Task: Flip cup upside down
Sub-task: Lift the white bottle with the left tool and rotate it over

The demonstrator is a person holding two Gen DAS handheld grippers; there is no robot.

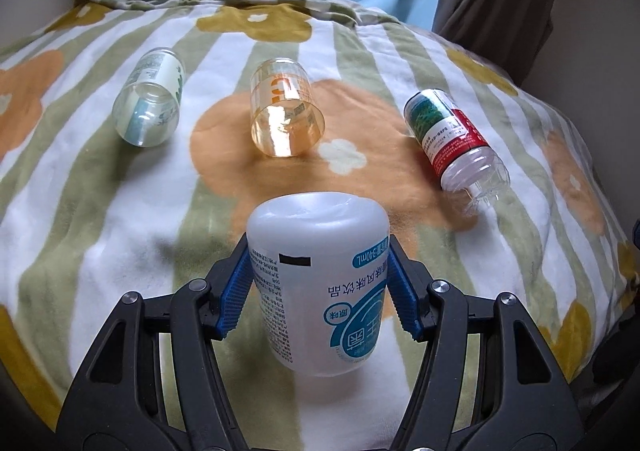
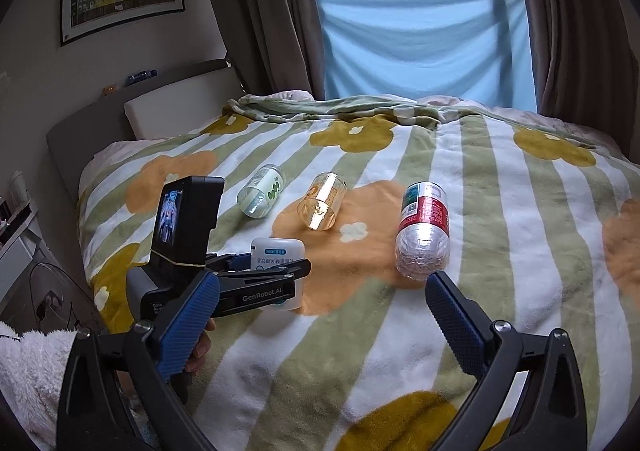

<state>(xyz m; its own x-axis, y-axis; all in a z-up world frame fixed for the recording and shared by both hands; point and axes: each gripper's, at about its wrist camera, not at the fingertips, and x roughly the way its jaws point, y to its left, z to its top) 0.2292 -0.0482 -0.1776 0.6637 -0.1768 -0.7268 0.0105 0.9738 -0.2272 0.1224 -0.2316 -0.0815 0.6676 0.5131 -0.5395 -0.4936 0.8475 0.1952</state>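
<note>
My left gripper (image 1: 320, 287) is shut on a white plastic cup (image 1: 318, 283) with blue print, which stands bottom up, its text reading upside down. From the right wrist view the same white cup (image 2: 277, 251) sits on the blanket inside the left gripper (image 2: 262, 271). My right gripper (image 2: 320, 311) is open and holds nothing, low over the blanket near the front edge. An amber clear cup (image 1: 286, 113) (image 2: 322, 207) lies on its side in the middle. A clear cup with a green and white label (image 1: 150, 107) (image 2: 262, 191) lies on its side to the left.
A clear bottle with a red and green label (image 1: 452, 139) (image 2: 422, 227) lies on its side at the right. All rest on a striped flower blanket (image 1: 100, 211) (image 2: 500, 211) over a bed. A headboard (image 2: 100, 123), curtains and a window with a blue cloth (image 2: 424, 47) stand behind.
</note>
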